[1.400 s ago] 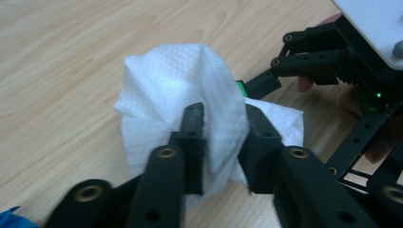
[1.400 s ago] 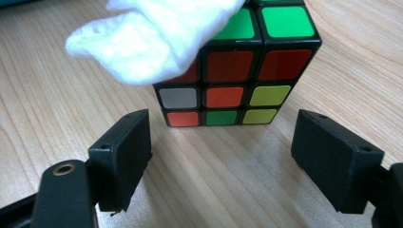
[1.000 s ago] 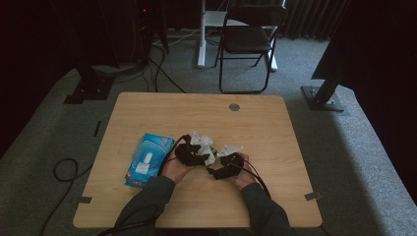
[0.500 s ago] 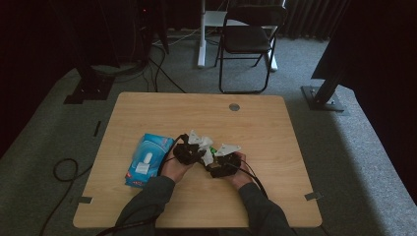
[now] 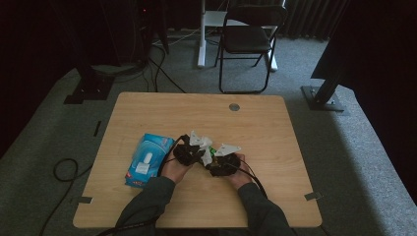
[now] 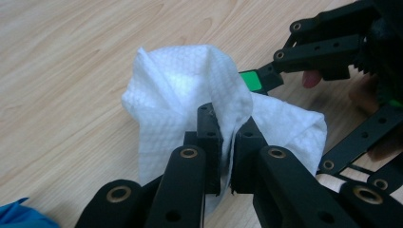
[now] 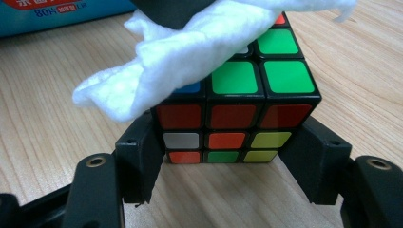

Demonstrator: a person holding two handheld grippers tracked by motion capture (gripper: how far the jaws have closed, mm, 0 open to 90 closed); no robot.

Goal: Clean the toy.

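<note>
left tool: your left tool (image 6: pixel 223 142) is clamped on a fold of the white wipe (image 6: pixel 190 90); in the left gripper view the cloth is pinched between the two black pads, jaws nearly together.
right tool: your right tool (image 7: pixel 228 156) has just been closing its jaws, with the puzzle cube (image 7: pixel 237 109) between them; both pads sit against the cube's lower side faces, so it reads as gripped.
cube location: on the tabletop (image 5: pixel 275 128), centre-front, between your two hands; in the high view just a green speck (image 5: pixel 212 149) shows between the tools.
right gripper view adds: cube colours are clear here, green tiles on top, a red row facing the camera, then white, orange and yellow below; the wipe drapes over the cube's top left corner.
left gripper view adds: wipe bunched into a peak above the pads; your right tool comes in from the upper right, and a green tile peeks past the cloth edge.
high view adds: both hands close together, sleeves entering from the bottom edge; blue wipes pack (image 5: pixel 147 158) lies flat just left of your left hand (image 5: pixel 174 169).
surface: light wood-grain tabletop, round grommet (image 5: pixel 234 106) near the far edge.
room: dim, grey carpet, black folding chair (image 5: pixel 248 39) beyond the tabletop, cables on the floor at left.
</note>
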